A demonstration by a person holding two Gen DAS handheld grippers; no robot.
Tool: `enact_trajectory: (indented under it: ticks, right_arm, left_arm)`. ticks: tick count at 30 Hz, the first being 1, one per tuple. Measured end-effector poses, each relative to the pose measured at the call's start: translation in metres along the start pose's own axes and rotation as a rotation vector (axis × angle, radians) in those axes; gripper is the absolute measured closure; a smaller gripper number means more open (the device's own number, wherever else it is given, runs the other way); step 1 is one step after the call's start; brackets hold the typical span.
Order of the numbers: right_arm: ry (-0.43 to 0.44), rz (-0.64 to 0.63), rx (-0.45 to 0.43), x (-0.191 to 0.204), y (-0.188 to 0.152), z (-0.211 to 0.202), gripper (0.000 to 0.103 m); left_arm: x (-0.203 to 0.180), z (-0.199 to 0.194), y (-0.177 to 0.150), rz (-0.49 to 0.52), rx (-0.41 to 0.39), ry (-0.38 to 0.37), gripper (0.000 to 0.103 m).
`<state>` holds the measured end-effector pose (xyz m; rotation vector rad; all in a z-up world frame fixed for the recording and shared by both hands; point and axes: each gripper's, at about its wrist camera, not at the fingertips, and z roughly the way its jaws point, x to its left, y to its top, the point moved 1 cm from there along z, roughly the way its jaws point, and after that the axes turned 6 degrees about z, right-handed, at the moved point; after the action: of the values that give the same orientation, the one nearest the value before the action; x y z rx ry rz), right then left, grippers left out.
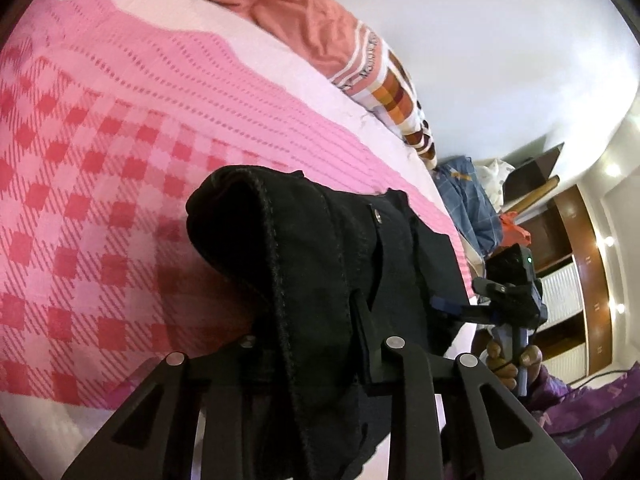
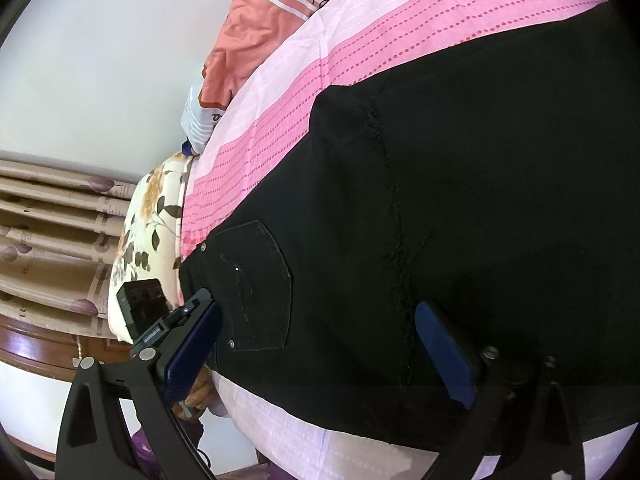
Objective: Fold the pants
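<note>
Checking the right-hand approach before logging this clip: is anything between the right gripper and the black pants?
Nothing visible. The right gripper has its jaws open with the black pants lying directly between and beyond them on the pink bedsheet. The left gripper is already shut on the pants' edge.

Pillows (image 1: pixel 320 28) block bedspread's (image 1: pixel 100 140) far edge.
</note>
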<state>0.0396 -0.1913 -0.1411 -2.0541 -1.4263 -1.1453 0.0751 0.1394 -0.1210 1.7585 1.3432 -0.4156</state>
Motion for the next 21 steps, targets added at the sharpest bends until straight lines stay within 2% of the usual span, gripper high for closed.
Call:
enact_trajectory:
  ticks: [6,11,16,19,21]
  right_arm:
    - [0.023,-0.006,-0.006,-0.003,0.0,-0.003,0.007]
    - [0.112,-0.057,-0.02,0.006,-0.002,-0.014,0.007]
    - [0.278,-0.246,0.059,0.039,-0.022,-0.017,0.007]
    - [0.332,-0.365,0.103,0.062,-0.035,-0.017,0.007]
    - [0.355,-0.392,0.116,0.068,-0.038,-0.019,0.007]
  left_arm:
    - [-0.034,-0.008,0.004,0.037,-0.023,-0.03,0.079]
    - [-0.064,-0.007,0.009,0.025,-0.034,-0.059,0.079]
    - [-0.095,0.005,0.015,-0.014,-0.033,-0.096,0.079]
    - [-0.12,0.015,0.017,-0.021,-0.024,-0.113,0.079]
    - [-0.139,0.026,0.019,-0.017,-0.009,-0.123,0.079]
